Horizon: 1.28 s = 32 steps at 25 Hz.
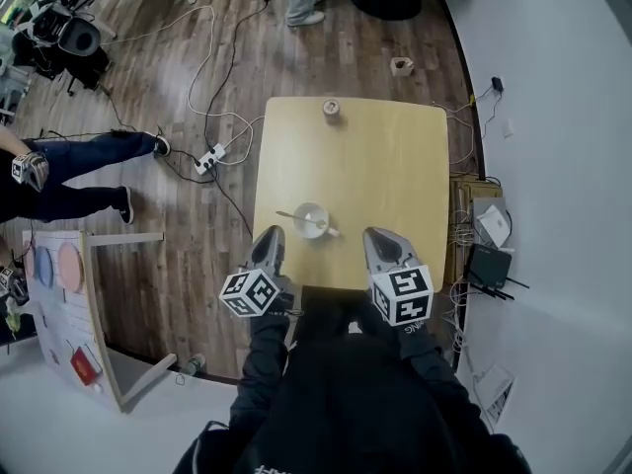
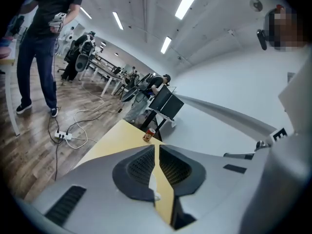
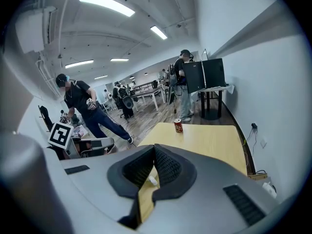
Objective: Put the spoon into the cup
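Observation:
A white cup (image 1: 312, 221) stands on the yellow table (image 1: 395, 166), a little in from the near edge. The spoon (image 1: 287, 214) has its thin handle sticking out to the left over the rim, and its other end seems to lie inside the cup. My left gripper (image 1: 269, 235) hovers just left of the cup and nearer to me. Its jaws (image 2: 157, 148) are open by a thin slit with nothing between them. My right gripper (image 1: 378, 237) hangs to the right of the cup, its jaws (image 3: 154, 148) closed tip to tip and empty.
A drinks can (image 1: 332, 110) stands at the table's far edge. A power strip (image 1: 207, 158) and cables lie on the wooden floor to the left, where a person's legs (image 1: 89, 156) reach in. Boxes and a router (image 1: 489, 263) sit by the white wall on the right.

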### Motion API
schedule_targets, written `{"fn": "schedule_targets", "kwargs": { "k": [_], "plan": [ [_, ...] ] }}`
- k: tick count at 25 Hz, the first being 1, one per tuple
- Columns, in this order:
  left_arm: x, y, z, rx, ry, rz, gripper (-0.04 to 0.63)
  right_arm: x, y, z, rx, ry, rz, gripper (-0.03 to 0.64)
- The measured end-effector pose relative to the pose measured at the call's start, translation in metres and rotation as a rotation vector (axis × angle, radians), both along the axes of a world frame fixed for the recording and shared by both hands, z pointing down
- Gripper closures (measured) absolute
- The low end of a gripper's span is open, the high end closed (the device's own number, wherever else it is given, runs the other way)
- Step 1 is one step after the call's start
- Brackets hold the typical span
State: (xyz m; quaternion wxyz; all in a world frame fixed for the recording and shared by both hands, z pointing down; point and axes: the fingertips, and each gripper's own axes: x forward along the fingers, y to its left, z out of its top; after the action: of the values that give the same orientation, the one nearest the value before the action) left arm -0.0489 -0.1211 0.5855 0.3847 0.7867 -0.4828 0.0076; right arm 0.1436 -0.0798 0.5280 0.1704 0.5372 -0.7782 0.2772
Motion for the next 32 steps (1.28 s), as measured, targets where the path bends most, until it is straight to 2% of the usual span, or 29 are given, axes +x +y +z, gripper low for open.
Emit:
{"fn": "schedule_targets", "kwargs": {
  "k": [3,7,12,16,21,32],
  "plan": [
    [0.026,0.008,-0.029,0.036,-0.050,0.054,0.555,0.001,0.001,-0.023,0.055,-0.004,-0.014,0.595],
    [0.058,0.013,-0.081,0.139,-0.131,0.121,0.561,0.000,0.002,-0.051,0.131,-0.011,-0.033,0.595],
    [0.073,0.022,-0.133,0.241,-0.226,0.129,0.561,-0.005,0.002,-0.085,0.220,-0.028,-0.040,0.595],
    [0.074,0.024,-0.158,0.296,-0.246,0.124,0.561,-0.014,-0.001,-0.108,0.286,-0.027,-0.053,0.595],
    [0.085,0.025,-0.173,0.347,-0.275,0.149,0.561,-0.013,0.001,-0.118,0.317,-0.030,-0.043,0.595],
    [0.096,0.024,-0.185,0.396,-0.278,0.176,0.561,-0.002,0.000,-0.132,0.369,0.007,-0.016,0.595]
  ]
}}
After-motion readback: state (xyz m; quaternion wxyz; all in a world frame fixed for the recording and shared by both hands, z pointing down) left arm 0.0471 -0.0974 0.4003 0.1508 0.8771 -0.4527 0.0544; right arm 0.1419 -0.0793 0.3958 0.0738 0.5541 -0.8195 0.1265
